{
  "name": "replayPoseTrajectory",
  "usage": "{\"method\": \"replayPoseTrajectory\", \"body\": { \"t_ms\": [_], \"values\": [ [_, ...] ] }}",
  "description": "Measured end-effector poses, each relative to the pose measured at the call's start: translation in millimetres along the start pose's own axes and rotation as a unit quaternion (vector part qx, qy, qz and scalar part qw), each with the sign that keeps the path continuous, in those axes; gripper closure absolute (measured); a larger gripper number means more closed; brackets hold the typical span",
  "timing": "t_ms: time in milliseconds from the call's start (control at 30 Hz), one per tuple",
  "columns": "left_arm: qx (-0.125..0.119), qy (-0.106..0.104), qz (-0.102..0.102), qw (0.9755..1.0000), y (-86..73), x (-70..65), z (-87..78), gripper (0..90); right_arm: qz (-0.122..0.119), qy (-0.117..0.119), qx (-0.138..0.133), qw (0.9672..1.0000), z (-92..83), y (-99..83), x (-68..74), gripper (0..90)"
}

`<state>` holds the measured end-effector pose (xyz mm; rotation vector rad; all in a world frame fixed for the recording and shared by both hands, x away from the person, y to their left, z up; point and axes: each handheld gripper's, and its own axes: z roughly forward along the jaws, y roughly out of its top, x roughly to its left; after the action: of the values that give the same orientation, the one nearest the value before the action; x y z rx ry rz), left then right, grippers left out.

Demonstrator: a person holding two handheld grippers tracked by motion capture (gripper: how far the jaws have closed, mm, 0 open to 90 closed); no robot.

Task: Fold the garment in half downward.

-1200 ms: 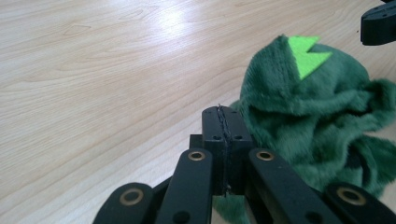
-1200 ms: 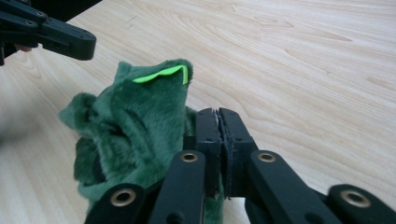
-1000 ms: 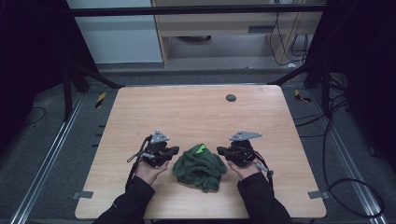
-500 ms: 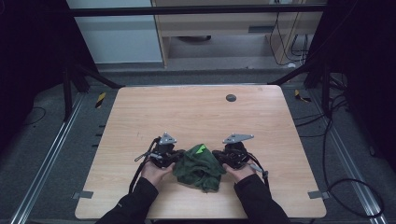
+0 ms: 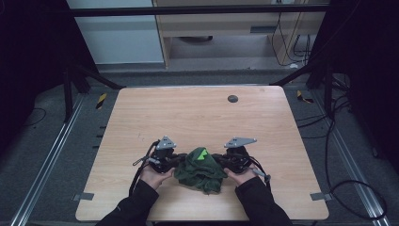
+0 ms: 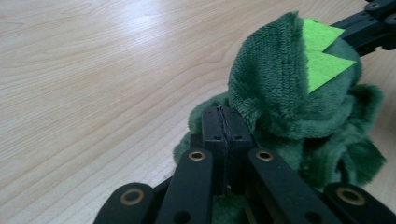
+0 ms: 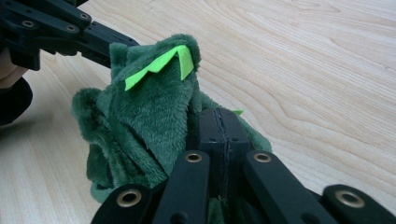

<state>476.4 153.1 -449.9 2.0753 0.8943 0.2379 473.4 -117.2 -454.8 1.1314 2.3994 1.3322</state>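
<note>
A dark green plush cloth (image 5: 200, 168) with lime felt spikes (image 5: 202, 153) lies bunched near the table's front edge, heaped up in the middle. My left gripper (image 5: 178, 163) presses against its left side and my right gripper (image 5: 220, 163) against its right side. In the left gripper view the jaws (image 6: 223, 119) meet flush, tips against the fleece (image 6: 280, 93), no cloth visible between the pads. The right gripper view shows its jaws (image 7: 219, 122) shut the same way beside the cloth (image 7: 144, 112). Each view shows the other gripper beyond the heap (image 6: 369, 21) (image 7: 65, 32).
The wooden table (image 5: 188, 117) carries a small dark round disc (image 5: 232, 99) near its far edge. Grey tape patches (image 5: 83, 196) mark the front corners. Metal rails and cables run along the floor on both sides.
Both grippers have slid inward toward each other. The cloth between them has been squeezed into a narrower, taller heap.
</note>
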Motion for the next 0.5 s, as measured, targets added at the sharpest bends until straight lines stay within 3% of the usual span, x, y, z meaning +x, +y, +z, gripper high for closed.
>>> {"method": "replayPoseTrajectory", "body": {
  "t_ms": [200,500],
  "values": [
    [-0.003,-0.011,0.003,0.9999,-3.6,-6.6,-11.2,90.0,-0.006,0.004,-0.002,1.0000,-6.1,-2.9,5.3,89.9],
    [0.007,-0.025,0.006,0.9997,-10.9,-15.0,-15.3,90.0,-0.012,0.009,-0.003,0.9999,-13.3,-8.2,11.3,89.9]
  ]
}}
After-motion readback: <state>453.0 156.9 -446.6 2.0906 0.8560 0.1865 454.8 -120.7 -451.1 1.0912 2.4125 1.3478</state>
